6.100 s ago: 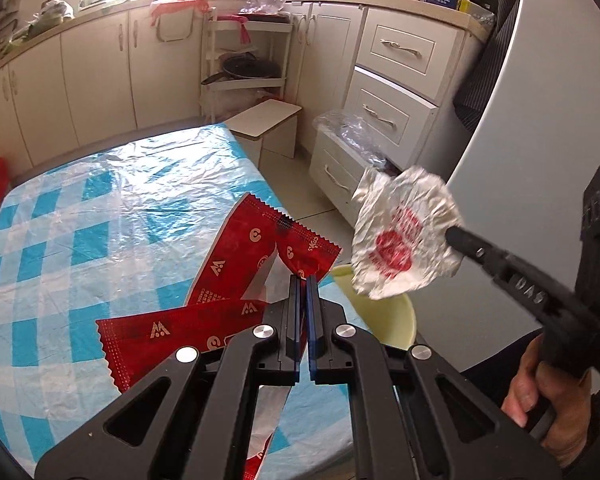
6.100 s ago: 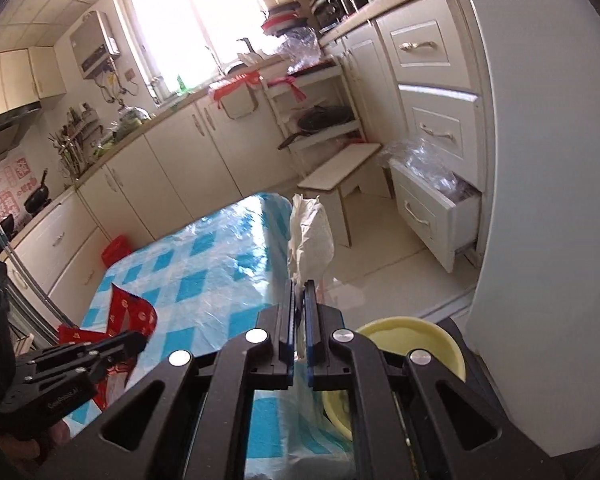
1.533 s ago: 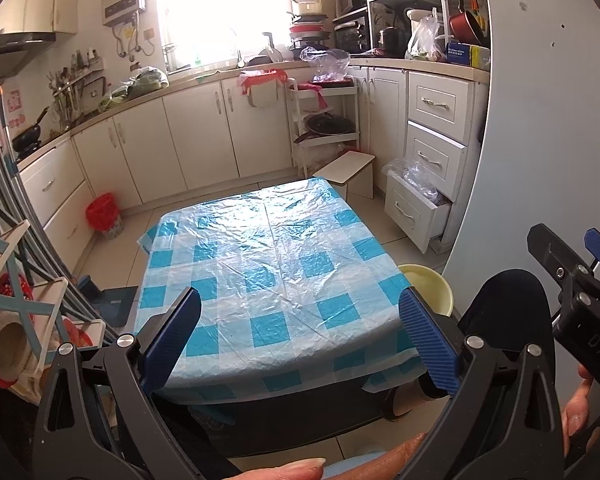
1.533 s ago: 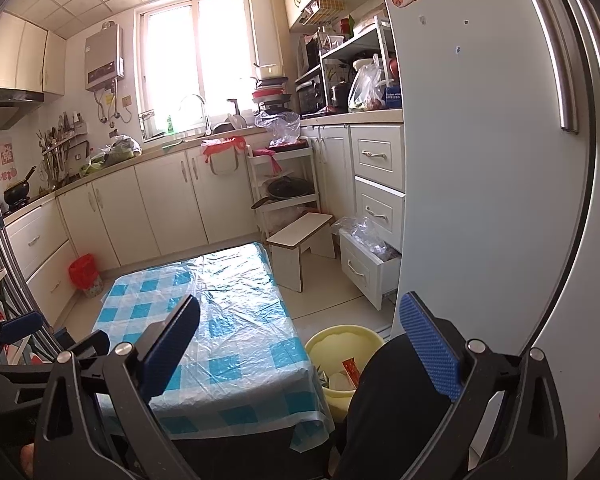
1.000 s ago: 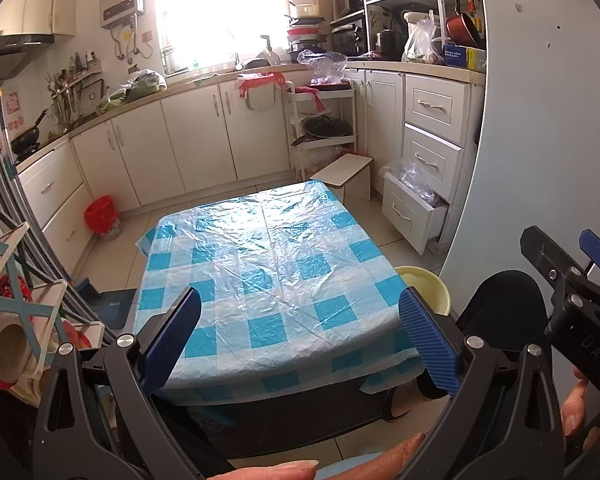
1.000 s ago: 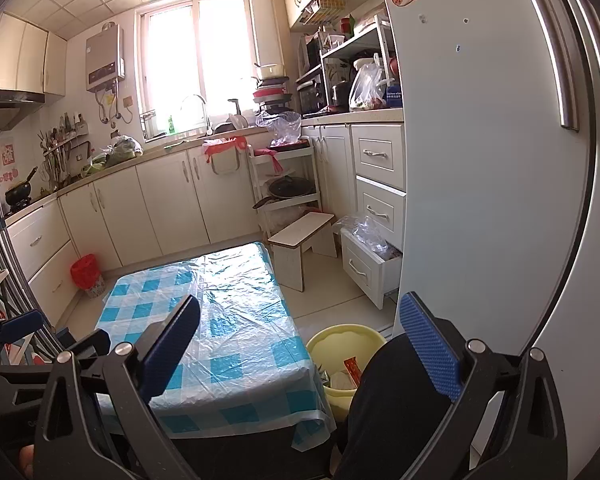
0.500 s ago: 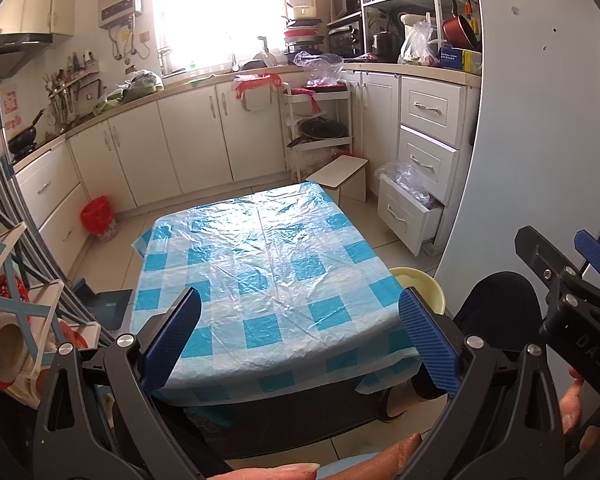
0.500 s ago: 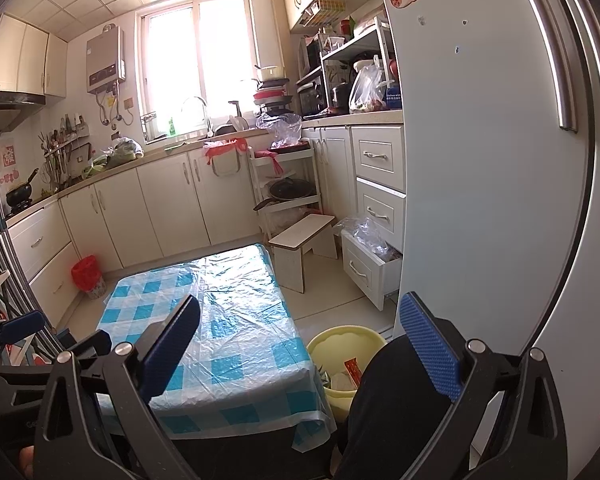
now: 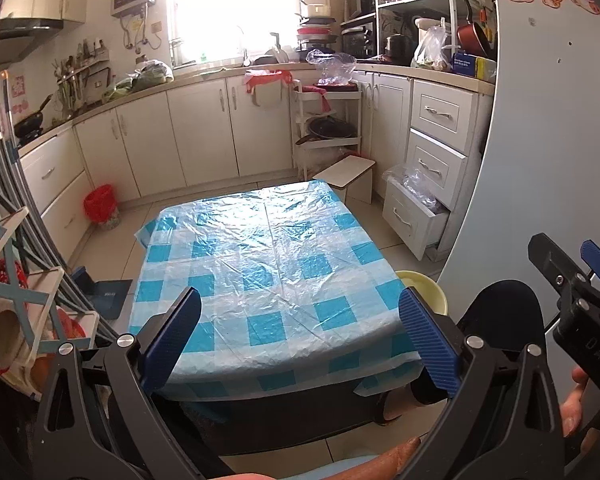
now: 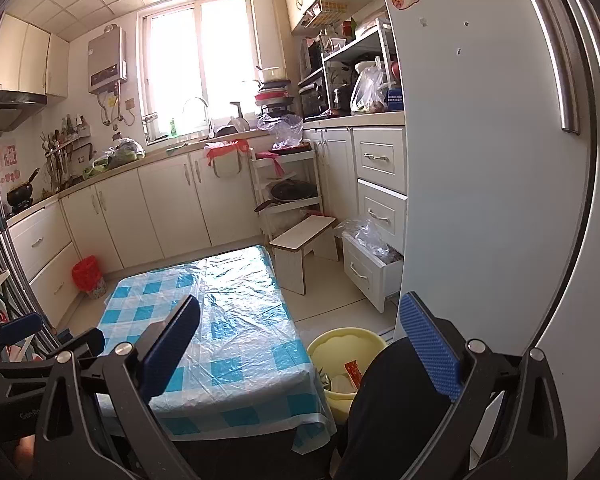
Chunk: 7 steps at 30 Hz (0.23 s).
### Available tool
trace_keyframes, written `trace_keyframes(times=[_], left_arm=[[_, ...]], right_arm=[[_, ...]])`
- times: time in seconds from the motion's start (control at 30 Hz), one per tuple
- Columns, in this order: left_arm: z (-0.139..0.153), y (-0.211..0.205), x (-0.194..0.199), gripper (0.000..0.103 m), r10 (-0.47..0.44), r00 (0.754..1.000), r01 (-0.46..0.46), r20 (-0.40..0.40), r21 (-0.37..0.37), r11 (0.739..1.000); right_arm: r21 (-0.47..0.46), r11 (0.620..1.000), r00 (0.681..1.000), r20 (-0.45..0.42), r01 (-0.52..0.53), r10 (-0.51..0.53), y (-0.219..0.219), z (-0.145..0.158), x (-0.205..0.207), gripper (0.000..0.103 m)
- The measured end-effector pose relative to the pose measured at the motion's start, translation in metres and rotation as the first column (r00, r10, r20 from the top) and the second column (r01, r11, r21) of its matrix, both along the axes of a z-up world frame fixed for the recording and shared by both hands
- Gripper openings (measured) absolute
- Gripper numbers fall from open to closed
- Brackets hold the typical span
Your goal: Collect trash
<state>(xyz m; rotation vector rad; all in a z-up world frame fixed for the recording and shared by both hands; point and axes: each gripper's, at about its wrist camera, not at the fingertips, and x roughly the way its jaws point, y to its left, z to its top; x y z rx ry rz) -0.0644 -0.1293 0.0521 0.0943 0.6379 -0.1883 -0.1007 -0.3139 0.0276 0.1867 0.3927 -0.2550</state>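
Observation:
A low table under a blue-and-white checked plastic cloth (image 9: 268, 264) (image 10: 228, 320) stands bare on the kitchen floor. A yellow bin (image 10: 340, 348) (image 9: 424, 292) sits on the floor at the table's right corner, with a red wrapper (image 10: 353, 372) and pale scraps inside. My left gripper (image 9: 300, 336) is open, held back from the table's near edge with nothing between its blue pads. My right gripper (image 10: 300, 344) is open too, above a dark-clothed knee (image 10: 392, 400). Each gripper shows at the edge of the other's view.
White cabinets line the back and right walls. A small wooden stool (image 10: 304, 236) and an open drawer holding a plastic bag (image 10: 370, 256) stand beyond the bin. A white fridge door (image 10: 492, 200) fills the right. A red bin (image 9: 100, 206) is at the far left.
Six seconds ago both grippers were shut on wrappers over the table and bin. Now both are open and empty, drawn back, and the table is bare. The views barely shift over the last second.

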Motion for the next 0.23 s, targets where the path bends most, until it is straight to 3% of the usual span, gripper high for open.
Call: trace_keyframes(times=[0.23], left_arm=[[-0.0077,0.0074,0.0052,0.095,-0.008,0.999,0.007,-0.035,-0.013,1.000]], right_arm=[[-0.017,1.000,1.000,-0.010,-0.014,0.013,0.0042,0.0000,0.0075,0.096]])
